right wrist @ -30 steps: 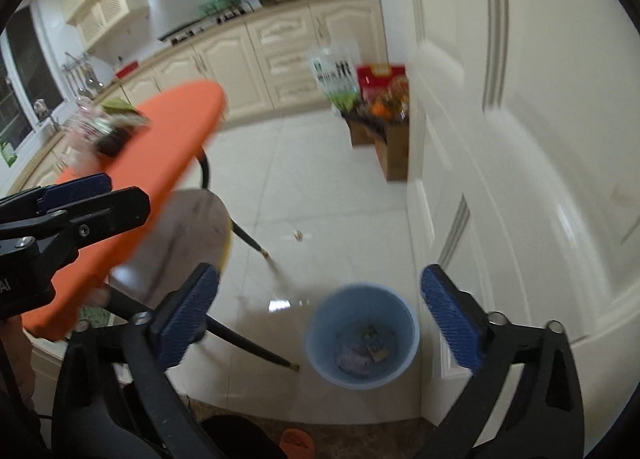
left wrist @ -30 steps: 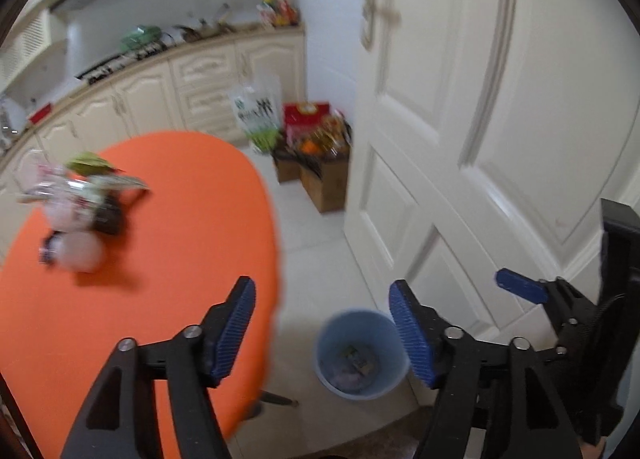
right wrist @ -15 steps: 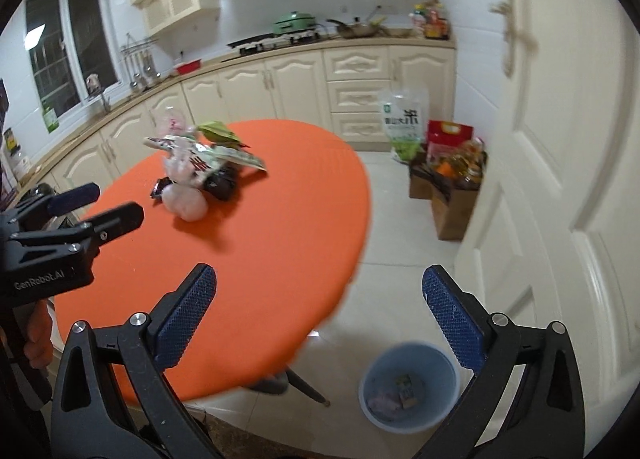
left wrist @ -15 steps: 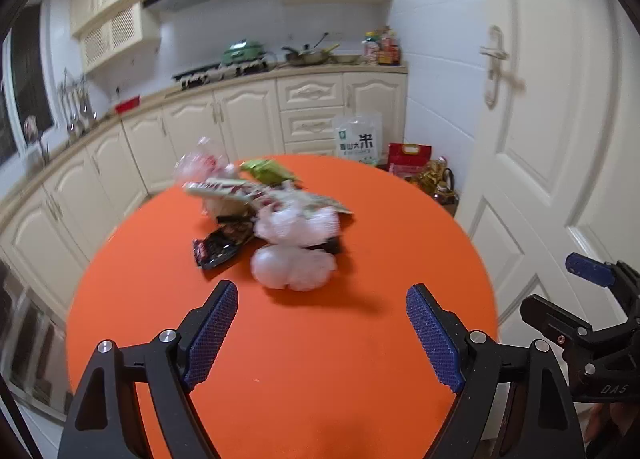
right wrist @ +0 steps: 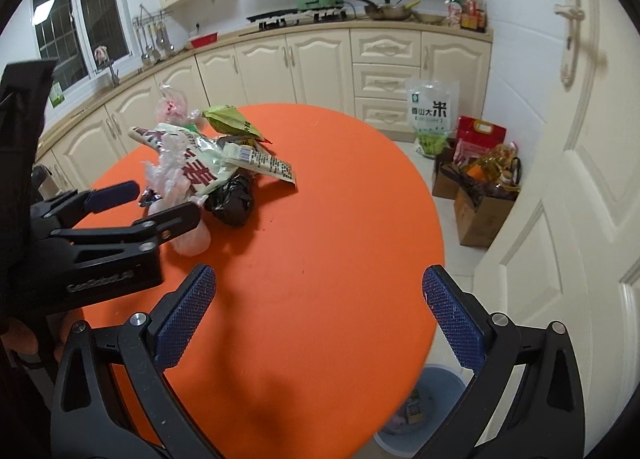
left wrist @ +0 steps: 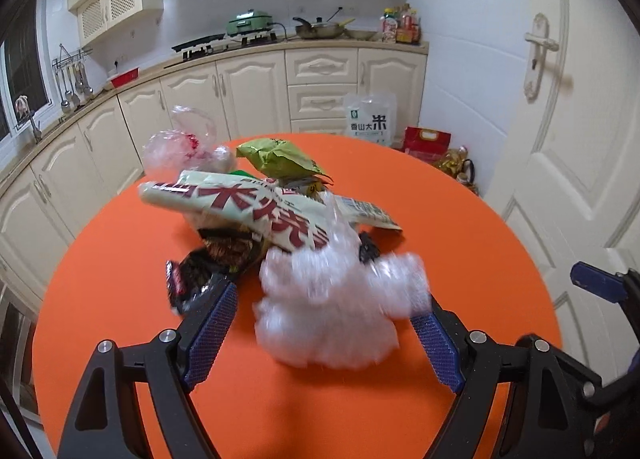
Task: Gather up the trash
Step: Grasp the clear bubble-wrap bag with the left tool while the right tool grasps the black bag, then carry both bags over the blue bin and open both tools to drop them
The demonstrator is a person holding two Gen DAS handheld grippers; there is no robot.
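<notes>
A heap of trash lies on the round orange table (left wrist: 460, 227): a crumpled white plastic bag (left wrist: 336, 315) at the front, a long pale wrapper with red characters (left wrist: 256, 211), a green packet (left wrist: 276, 155), a dark wrapper (left wrist: 200, 271) and a clear bag (left wrist: 176, 143). My left gripper (left wrist: 324, 335) is open, its fingers on either side of the white bag. My right gripper (right wrist: 320, 311) is open and empty above the table's near side. The heap (right wrist: 200, 167) and the left gripper (right wrist: 144, 203) show in the right wrist view. A blue bin (right wrist: 424, 419) stands on the floor below the table edge.
Cream kitchen cabinets (left wrist: 256, 95) run along the back. A white door (left wrist: 572, 131) is at the right. A rice bag (right wrist: 432, 115), a red bag (right wrist: 480, 135) and a cardboard box of goods (right wrist: 480, 195) stand on the floor by the door.
Both grippers swung up from the bin and floor to the table. My left gripper moved in close to the heap, now straddling the white bag. Both stay open.
</notes>
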